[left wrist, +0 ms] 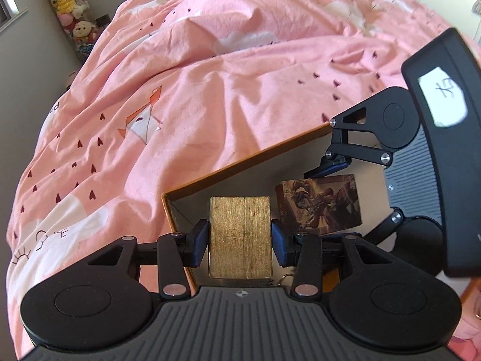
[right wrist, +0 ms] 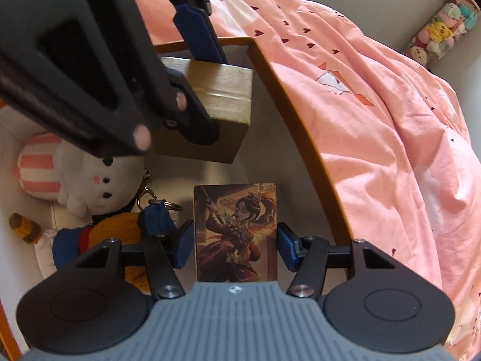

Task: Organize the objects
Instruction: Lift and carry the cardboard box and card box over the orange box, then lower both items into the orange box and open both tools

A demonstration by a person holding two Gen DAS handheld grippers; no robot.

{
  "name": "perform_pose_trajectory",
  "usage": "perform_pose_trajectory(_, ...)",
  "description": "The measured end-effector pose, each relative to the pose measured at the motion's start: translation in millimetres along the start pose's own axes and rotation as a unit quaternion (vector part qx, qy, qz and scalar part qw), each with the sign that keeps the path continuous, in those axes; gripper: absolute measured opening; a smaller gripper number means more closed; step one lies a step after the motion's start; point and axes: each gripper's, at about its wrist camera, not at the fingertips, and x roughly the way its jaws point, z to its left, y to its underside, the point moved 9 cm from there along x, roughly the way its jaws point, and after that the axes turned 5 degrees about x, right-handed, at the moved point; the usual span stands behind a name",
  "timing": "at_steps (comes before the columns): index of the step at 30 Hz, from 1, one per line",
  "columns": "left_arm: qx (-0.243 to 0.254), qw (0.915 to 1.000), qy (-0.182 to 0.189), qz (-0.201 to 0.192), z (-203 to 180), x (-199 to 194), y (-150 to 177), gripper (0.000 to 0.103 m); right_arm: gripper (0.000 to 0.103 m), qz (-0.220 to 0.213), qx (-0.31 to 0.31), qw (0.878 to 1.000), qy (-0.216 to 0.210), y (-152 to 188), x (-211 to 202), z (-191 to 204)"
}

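Left gripper (left wrist: 240,237) pinches the gold block (left wrist: 240,237) over the box's (left wrist: 246,162) far corner; right gripper (right wrist: 236,242) clamps the illustrated card pack (right wrist: 236,231) lower, mid-box. Best to lower both straight, set flat, then release. Block sits near the orange rim; plush toys (right wrist: 81,186) fill the left side. Free floor lies between.

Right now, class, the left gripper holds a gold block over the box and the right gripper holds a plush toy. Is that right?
Not quite. The right gripper holds a picture card box, not a plush toy; the right wrist view shows it between the fingers. The plush toys lie loose in the box. The left gripper does hold the gold block.
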Motion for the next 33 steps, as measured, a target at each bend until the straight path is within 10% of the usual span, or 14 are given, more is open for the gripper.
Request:
perform_pose_trajectory(18, 0.025, 0.9946, -0.088, 0.049, -8.8, 30.3, 3.3, 0.053, 0.073, -0.034, -0.017, 0.999, 0.010, 2.2, -8.8, 8.7)
perform_pose_trajectory(28, 0.020, 0.9967, -0.077, 0.013, -1.3, 12.6, -3.1, 0.058, 0.020, 0.056, 0.154, 0.986, -0.013, 37.6, -15.0, -13.9)
perform_pose_trajectory(33, 0.003, 0.9989, -0.040, -0.023, 5.8, -9.8, -6.3, 0.058, 0.014, 0.104, 0.212, 0.972, 0.013, 57.4, 0.9, -19.2)
